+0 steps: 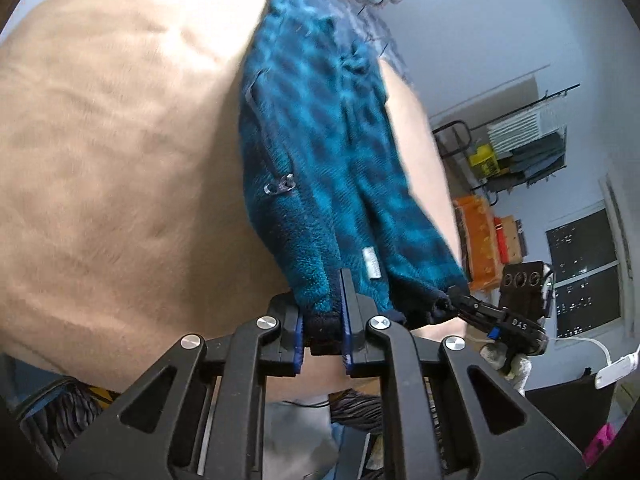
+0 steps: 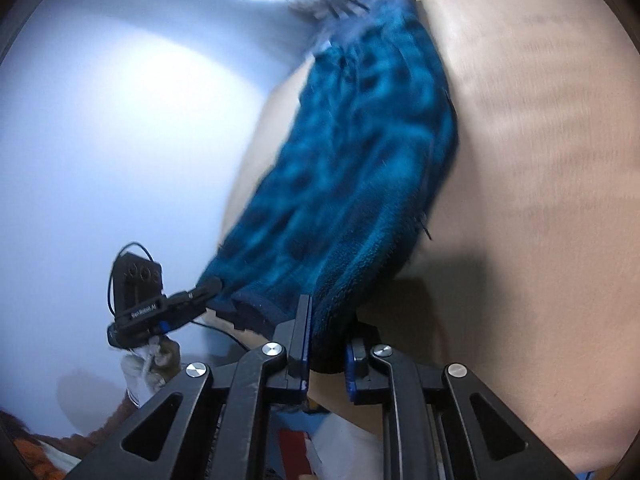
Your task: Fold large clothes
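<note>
In the left wrist view, a big tan cover (image 1: 100,160) fills the left side of the frame. It looks like a bed or a soft couch, a flat place good for folding. In the middle lies one blue fleece jacket (image 1: 320,140), running from the top of the frame down to the bottom middle. A small zipper pull (image 1: 282,186) sits on its left side, and a little white tag (image 1: 372,264) shows lower down.

At the bottom middle, the left gripper (image 1: 325,332) pinches the dark hem of the jacket, which fills the gap between the pads. To the right of it, low in the frame, the right gripper (image 1: 444,303) nips another spot on the same hem. Each tong holds one end of the hem, so I think the bottom edge can be lifted flat and straight and folded up over the jacket.

In the right wrist view, the left gripper (image 2: 218,282) shows at the lower left, with a gloved hand (image 2: 148,364) under it, biting the hem. In the bottom middle the right gripper (image 2: 326,344) is pinching the thick jacket edge too.

Count: one jacket, two grippers, one zipper pull, one tag, one hand in sight.

The fold looks like it is only starting.
</note>
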A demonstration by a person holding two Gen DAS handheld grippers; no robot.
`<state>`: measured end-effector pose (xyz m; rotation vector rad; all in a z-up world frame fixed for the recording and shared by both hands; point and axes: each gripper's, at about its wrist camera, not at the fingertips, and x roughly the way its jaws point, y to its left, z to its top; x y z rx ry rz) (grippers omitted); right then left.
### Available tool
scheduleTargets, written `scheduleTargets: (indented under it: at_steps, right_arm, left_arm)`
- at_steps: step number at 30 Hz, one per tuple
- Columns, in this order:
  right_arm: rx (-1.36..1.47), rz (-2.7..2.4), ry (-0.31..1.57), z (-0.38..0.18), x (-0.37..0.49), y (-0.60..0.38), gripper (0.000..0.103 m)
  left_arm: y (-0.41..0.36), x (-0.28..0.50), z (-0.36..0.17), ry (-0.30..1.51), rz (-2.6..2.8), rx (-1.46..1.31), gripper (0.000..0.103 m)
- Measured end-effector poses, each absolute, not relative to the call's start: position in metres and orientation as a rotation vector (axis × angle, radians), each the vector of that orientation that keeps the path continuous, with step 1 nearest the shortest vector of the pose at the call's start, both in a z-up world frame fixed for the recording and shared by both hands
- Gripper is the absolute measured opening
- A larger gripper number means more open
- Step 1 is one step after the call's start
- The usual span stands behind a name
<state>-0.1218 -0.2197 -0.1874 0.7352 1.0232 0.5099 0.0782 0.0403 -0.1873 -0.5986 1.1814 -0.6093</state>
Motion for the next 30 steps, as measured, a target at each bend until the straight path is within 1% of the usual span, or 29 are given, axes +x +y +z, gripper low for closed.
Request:
scheduleTargets:
  at_steps: [6, 13, 19, 24, 30]
  right_arm:
    - [0.780, 0.499, 0.947, -0.159, -0.100, -0.236, 0.011]
    - [0.694, 0.453, 0.910, -0.125, -0.050, -0.239, 0.011]
    - [0.662, 0.380, 0.926, -0.125, -0.002, -0.249, 0.011]
    - [0.625, 0.344, 0.963, -0.141, 0.042, -0.247, 0.011]
    - [0.609, 0.276, 1.030, -0.172, 0.083, -0.251, 0.011]
  left_arm:
    - [0.032, 0.104, -0.147, 1.100, -0.624, -0.613, 0.011]
    - [0.019, 0.154, -0.125, 1.043, -0.580, -0.613, 0.011]
    - [0.011, 0.204, -0.138, 1.079, -0.518, -0.638, 0.011]
    - [0.002, 0.239, -0.158, 1.119, -0.468, -0.616, 0.011]
    - [-0.011, 0.278, -0.193, 1.179, -0.410, -0.593, 0.011]
